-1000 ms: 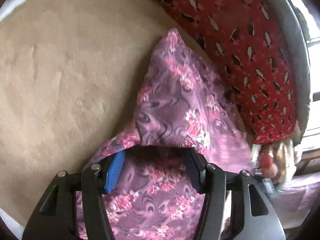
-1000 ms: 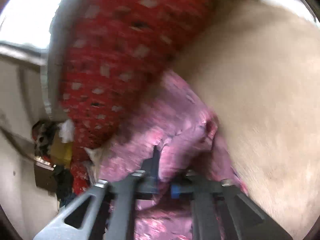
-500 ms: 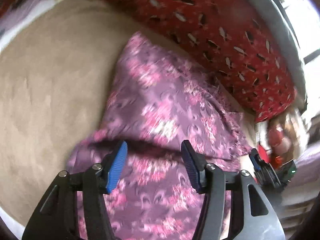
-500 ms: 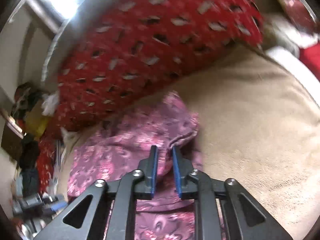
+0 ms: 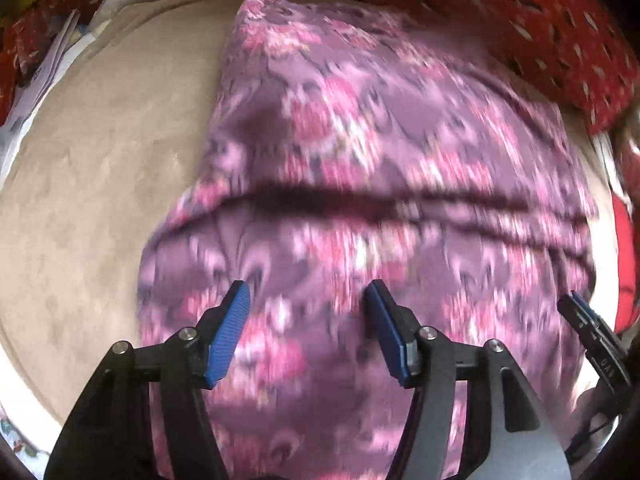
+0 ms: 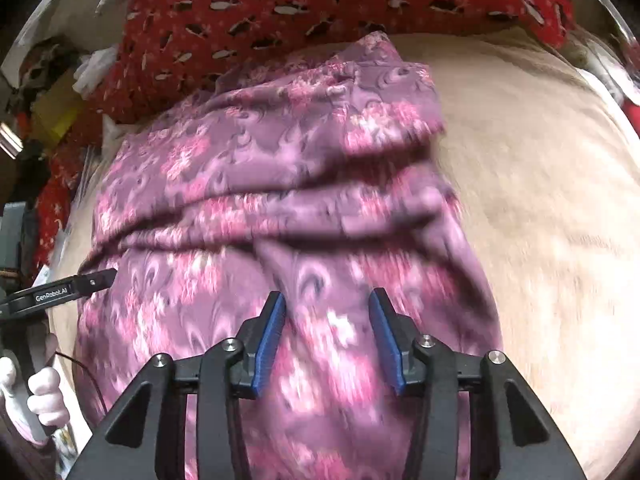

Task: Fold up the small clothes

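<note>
A purple garment with pink flowers (image 5: 380, 152) lies on a beige blanket (image 5: 104, 160), folded over itself with a crease running across its middle. It also shows in the right wrist view (image 6: 280, 184). My left gripper (image 5: 306, 320) is open and empty, just above the near half of the garment. My right gripper (image 6: 326, 324) is open and empty, also above the near half. The right gripper's tip shows at the right edge of the left wrist view (image 5: 580, 316). The left gripper's tip shows at the left edge of the right wrist view (image 6: 92, 280).
A red patterned cushion (image 6: 320, 4) lies along the far side of the garment, also in the left wrist view (image 5: 520, 16). Papers (image 5: 44, 68) lie at the blanket's far left. Clutter (image 6: 48, 92) sits left of the cushion.
Both grippers let go of the garment and pulled back. The right gripper's jaws opened. The lifted cloth dropped onto the near half, so the garment now lies folded over.
</note>
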A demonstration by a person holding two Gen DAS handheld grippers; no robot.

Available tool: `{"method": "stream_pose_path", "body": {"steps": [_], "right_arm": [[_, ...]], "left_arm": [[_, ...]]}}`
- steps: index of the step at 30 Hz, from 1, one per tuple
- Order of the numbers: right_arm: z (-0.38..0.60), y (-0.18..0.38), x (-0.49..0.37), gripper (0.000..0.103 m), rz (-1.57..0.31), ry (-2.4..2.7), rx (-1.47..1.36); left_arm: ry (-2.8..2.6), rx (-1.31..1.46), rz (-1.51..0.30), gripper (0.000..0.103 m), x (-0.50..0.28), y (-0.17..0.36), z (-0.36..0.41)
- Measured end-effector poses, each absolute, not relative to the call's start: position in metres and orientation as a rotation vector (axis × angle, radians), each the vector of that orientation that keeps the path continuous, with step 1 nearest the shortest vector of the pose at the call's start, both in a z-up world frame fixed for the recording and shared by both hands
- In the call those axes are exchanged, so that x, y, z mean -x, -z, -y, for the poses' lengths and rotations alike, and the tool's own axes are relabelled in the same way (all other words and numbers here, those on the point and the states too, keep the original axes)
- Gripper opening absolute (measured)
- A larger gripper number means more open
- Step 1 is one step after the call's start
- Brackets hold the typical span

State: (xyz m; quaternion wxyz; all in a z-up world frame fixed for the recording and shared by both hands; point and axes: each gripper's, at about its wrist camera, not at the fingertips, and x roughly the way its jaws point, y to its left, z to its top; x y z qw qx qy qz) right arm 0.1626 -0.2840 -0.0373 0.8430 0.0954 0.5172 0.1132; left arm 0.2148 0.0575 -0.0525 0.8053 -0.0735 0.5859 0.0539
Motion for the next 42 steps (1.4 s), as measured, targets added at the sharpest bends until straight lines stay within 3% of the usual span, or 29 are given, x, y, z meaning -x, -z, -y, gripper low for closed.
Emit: {"method": "stream_pose_path", "body": {"steps": [9, 20, 31, 37, 40, 41, 42], "right_arm": [[0.302, 0.031, -0.072, 0.046, -1.215, -0.227, -0.17], [0.388, 0.03, 0.035, 0.047, -1.115, -0.052, -0.235], [0.41, 0.054, 0.05, 0.055, -1.137, -0.301, -0.586], [0.389, 0.066, 0.047, 0.055, -1.203, -0.353, -0.514], [0.379, 0.066, 0.048, 0.043, -1.211, -0.394, -0.48], [0.377, 0.066, 0.047, 0.022, -1.214, -0.411, -0.485], [0.374, 0.067, 0.046, 0.01, -1.223, -0.436, -0.487]], "left_arm": [[-0.046, 0.293, -1.34, 0.06, -0.133, 0.047, -0.092], [-0.011, 0.51, -1.387, 0.06, 0.001, 0.061, -0.185], [0.174, 0.426, -1.477, 0.06, 0.017, 0.084, -0.128], [0.174, 0.422, -1.534, 0.06, 0.021, 0.103, -0.125], [0.179, 0.403, -1.525, 0.06, 0.024, 0.103, -0.113], [0.187, 0.405, -1.518, 0.058, 0.028, 0.099, -0.119], [0.198, 0.411, -1.501, 0.043, 0.031, 0.096, -0.118]]}}
